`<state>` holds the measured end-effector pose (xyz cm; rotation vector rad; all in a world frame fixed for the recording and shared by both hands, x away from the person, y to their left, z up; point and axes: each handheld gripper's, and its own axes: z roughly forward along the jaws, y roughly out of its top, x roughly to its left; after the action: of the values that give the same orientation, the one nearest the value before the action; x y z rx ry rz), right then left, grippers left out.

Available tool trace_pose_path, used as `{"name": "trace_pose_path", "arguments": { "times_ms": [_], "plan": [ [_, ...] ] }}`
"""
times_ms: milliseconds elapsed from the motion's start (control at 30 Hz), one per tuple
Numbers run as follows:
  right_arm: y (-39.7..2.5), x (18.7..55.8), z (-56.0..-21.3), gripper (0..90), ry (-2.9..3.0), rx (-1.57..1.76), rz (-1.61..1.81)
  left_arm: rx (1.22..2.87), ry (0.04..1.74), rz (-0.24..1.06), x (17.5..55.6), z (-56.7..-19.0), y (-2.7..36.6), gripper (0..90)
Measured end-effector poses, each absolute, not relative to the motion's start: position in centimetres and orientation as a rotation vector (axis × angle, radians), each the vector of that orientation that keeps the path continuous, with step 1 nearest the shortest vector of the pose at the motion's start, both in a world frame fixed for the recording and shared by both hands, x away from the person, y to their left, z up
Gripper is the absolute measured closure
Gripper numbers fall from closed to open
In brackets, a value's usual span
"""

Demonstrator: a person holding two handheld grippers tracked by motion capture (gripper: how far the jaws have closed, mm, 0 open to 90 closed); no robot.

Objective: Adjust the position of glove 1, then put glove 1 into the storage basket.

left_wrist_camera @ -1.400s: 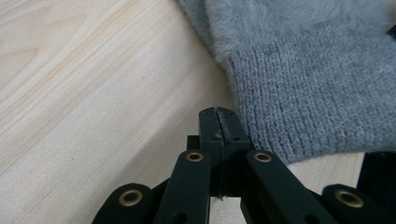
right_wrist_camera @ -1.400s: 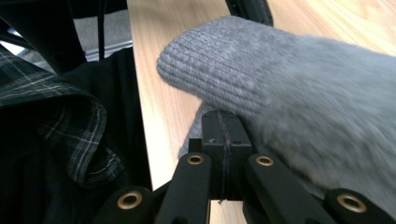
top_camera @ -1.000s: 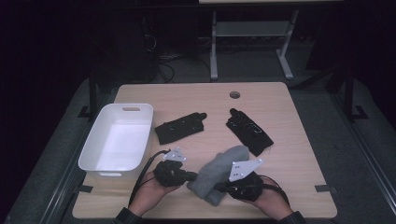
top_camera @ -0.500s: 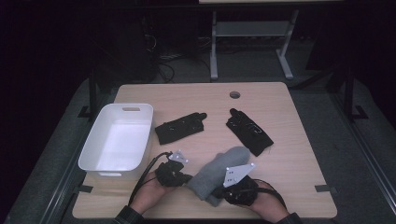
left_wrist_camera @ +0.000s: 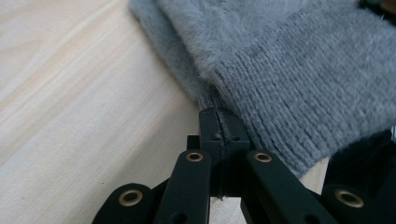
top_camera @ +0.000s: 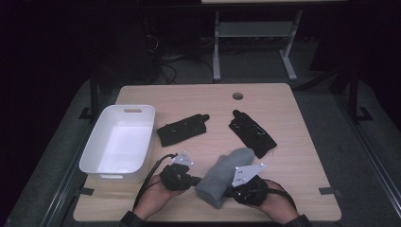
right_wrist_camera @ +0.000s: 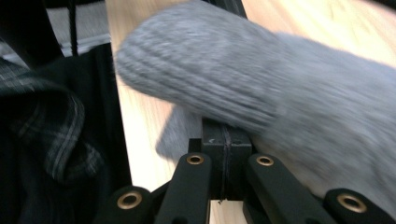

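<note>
Jaws of left gripper and right gripper pressed together, apparently each pinching grey mitten.

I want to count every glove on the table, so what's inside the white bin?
The white bin looks empty: the high view shows its pale floor bare. The near wall hides a thin strip of that floor, so something small and flat there cannot be ruled out.
</note>
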<state>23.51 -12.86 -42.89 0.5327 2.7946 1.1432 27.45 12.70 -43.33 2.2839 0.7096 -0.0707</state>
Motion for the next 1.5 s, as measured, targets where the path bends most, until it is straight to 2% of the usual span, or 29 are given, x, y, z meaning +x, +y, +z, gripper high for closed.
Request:
{"name": "trace_pose_path", "arguments": {
  "times_ms": [167, 300, 400, 467, 500, 567, 600, 800, 1167, 1500],
  "plan": [
    [-13.8, 23.5, -43.4, 87.0, 2.812, 0.592, 1.091, 2.285, 0.730, -0.064, 27.6, -43.5, 12.9, 84.9],
    [-15.2, 23.6, -43.7, 78.3, 2.798, 0.641, 1.062, 2.258, 0.755, -0.044, 28.1, -43.1, 13.6, 72.6],
    [-16.7, 23.8, -43.7, 69.3, 2.755, 0.723, 1.079, 2.218, 0.774, -0.032, 28.8, -42.7, 13.9, 60.8],
    [-18.2, 24.3, -43.8, 56.1, 2.700, 0.789, 1.066, 2.191, 0.773, -0.029, 29.4, -42.4, 13.9, 50.7],
    [-18.2, 24.3, -43.8, 56.1, 2.700, 0.789, 1.066, 2.185, 0.772, -0.025, 29.7, -42.2, 13.8, 50.7],
    [-19.7, 25.0, -44.2, 45.2, 2.654, 0.858, 1.041, 2.179, 0.769, -0.012, 30.3, -41.9, 13.6, 41.7],
    [-19.7, 25.0, -44.2, 45.2, 2.654, 0.858, 1.041, 2.175, 0.759, -0.017, 30.5, -41.8, 13.6, 41.7],
    [-22.2, 26.5, -45.3, 29.9, 2.571, 0.979, 1.006, 2.161, 0.719, -0.036, 31.4, -41.4, 12.4, 28.3],
    [-24.4, 28.1, -46.5, 18.9, 2.506, 1.086, 0.965, 2.181, 0.655, -0.040, 32.5, -40.9, 8.5, 14.3],
    [-24.9, 28.6, -47.2, 17.2, 2.500, 1.117, 0.928, 2.216, 0.638, -0.024, 32.9, -41.5, 5.2, 12.8]
  ]
}}
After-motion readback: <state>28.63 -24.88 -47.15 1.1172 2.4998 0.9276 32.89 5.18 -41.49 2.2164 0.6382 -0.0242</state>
